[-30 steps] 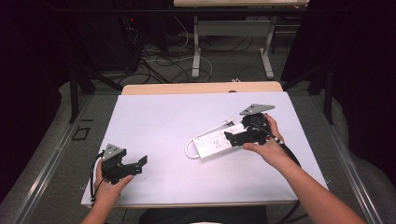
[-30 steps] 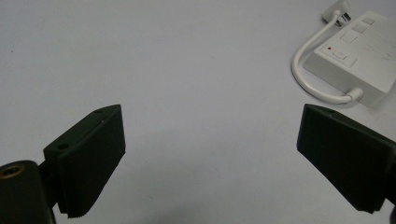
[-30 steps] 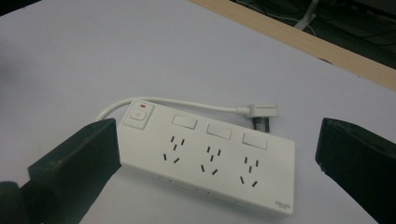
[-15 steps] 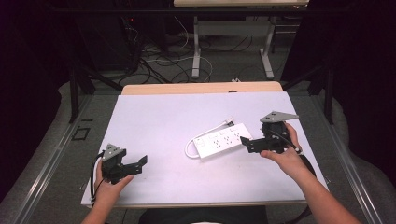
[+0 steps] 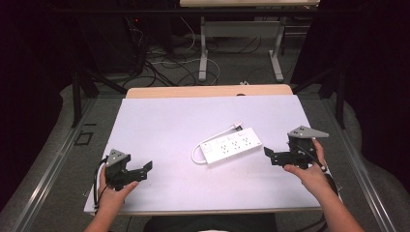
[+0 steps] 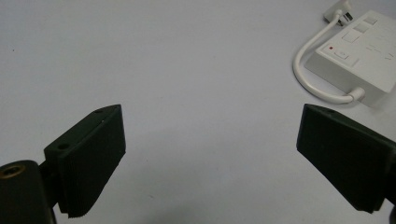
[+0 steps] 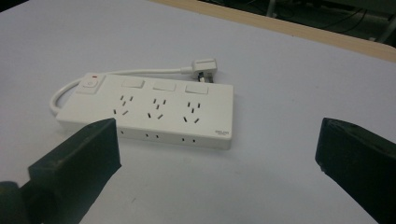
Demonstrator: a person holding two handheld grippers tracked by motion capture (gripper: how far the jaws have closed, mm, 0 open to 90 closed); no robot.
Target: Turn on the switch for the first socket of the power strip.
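Your pale lavender rectangular bench (image 5: 164, 125) is evenly and brightly lit from overhead, while the floor and room beyond it sink into near black. You get no hard glare on it. The white plastic power strip (image 7: 149, 109) casts only a thin soft shadow along its near edge. In both gripper views the black ribbed jaws close to your lens are dark and slightly soft.

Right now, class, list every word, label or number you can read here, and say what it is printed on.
None can be read.
The power strip has small grey print at its lower corner: too small and blurred to read.
Its switch end bears a red mark, no legible text.
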